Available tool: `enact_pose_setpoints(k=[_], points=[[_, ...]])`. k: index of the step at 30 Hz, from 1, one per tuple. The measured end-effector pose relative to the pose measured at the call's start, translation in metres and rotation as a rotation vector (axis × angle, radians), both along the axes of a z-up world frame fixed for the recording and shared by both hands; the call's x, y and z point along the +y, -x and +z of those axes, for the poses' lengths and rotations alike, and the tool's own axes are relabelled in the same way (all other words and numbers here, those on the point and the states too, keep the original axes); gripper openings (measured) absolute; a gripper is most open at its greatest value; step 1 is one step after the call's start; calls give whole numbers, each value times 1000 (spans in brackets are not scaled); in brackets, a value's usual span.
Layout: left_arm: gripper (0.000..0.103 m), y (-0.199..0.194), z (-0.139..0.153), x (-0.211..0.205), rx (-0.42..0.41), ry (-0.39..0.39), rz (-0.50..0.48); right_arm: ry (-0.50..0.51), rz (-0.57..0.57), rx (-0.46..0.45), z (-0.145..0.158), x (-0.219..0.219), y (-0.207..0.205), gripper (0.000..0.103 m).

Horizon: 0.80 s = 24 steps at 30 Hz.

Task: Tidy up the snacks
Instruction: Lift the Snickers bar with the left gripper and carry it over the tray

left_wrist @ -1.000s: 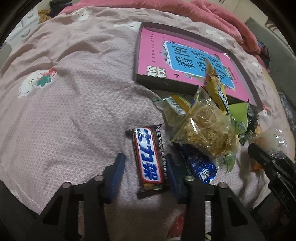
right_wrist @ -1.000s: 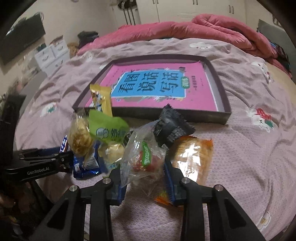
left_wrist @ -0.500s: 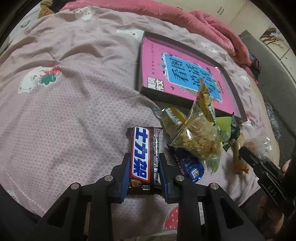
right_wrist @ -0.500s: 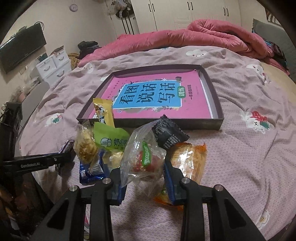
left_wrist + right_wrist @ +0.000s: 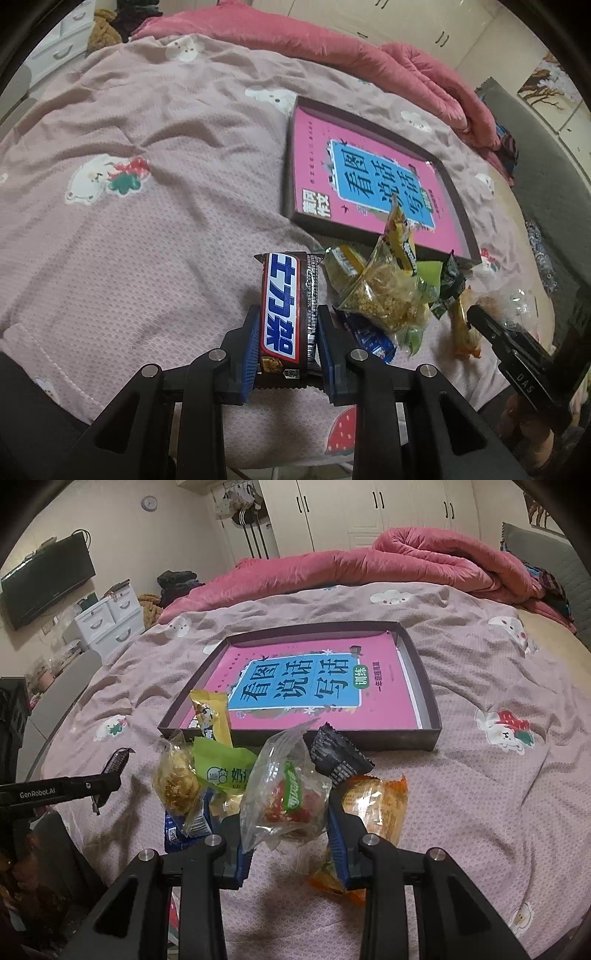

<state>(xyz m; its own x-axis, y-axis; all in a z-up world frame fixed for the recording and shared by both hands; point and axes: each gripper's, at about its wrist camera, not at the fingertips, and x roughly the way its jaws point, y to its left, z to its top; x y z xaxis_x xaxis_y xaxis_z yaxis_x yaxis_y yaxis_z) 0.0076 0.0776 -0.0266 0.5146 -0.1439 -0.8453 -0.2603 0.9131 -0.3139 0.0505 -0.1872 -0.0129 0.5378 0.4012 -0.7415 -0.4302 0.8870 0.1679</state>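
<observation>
My left gripper (image 5: 286,345) is shut on a brown chocolate bar (image 5: 286,306) with a blue and white label and holds it above the bed. My right gripper (image 5: 290,836) is shut on a clear snack bag (image 5: 288,794) with red and green contents, lifted over the pile. The snack pile (image 5: 384,295) lies on the bed in front of a dark shallow box (image 5: 428,705) with a pink book (image 5: 306,686) in it. The pile holds a crumbly clear bag (image 5: 173,782), a green pack (image 5: 221,771), a yellow pack (image 5: 210,712), a black pack (image 5: 338,757), an orange pack (image 5: 376,801) and a blue pack (image 5: 369,336).
The bed has a mauve sheet (image 5: 129,221) with cartoon prints and a rolled pink quilt (image 5: 406,561) at the back. White drawers (image 5: 110,616) and a wall TV (image 5: 44,579) stand on the left. The bed's near edge runs just under both grippers.
My left gripper closed on the chocolate bar and lifted it off the sheet. My right gripper kept its hold on the clear bag and rose a little.
</observation>
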Motion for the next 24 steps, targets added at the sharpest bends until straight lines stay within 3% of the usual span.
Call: enact_pose_setpoints(k=[24], points=[[29,-25,31,-5,-92,-4,-34,-77,-68,-107,21,-12,-23,35]])
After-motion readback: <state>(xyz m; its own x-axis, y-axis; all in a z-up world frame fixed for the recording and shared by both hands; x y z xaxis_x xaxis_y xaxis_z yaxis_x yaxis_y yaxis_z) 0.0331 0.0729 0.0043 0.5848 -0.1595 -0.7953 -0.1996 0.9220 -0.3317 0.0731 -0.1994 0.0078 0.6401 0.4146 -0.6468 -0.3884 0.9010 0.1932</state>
